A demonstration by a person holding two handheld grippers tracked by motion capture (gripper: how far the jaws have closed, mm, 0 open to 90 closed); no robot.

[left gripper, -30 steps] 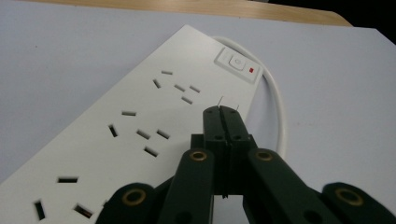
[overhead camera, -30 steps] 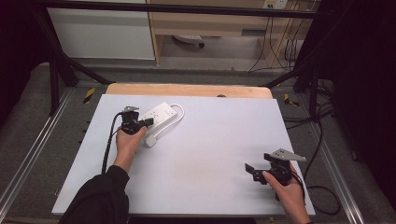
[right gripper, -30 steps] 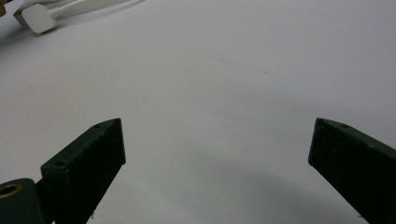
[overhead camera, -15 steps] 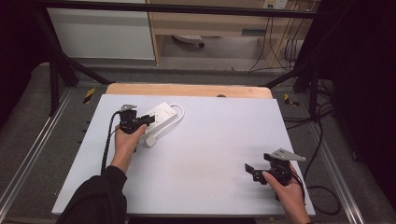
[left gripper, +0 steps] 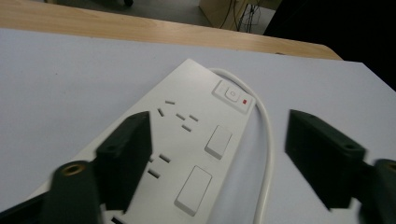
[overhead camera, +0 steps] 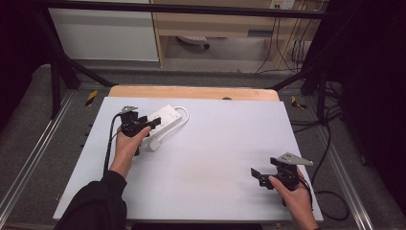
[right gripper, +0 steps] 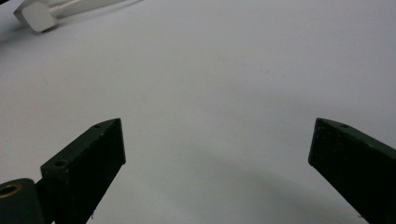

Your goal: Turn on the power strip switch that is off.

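Observation:
A white power strip with a looped white cable lies at the back left of the white table. Its sockets, rocker switches and red-lit button face up. My left gripper hovers open just over the strip's near end, jaws spread to either side of the strip. The strip's white plug rests beside the person's left hand. At the front right, my right gripper is held open above bare table, nothing between its jaws. The plug sits far off in the right gripper view.
A wooden board edges the table's back. Metal rails run along both sides over grey floor. Black cables trail at the right. Cabinets stand behind the table.
The left gripper has crept slightly toward the power strip's near end. The right gripper has stayed in place.

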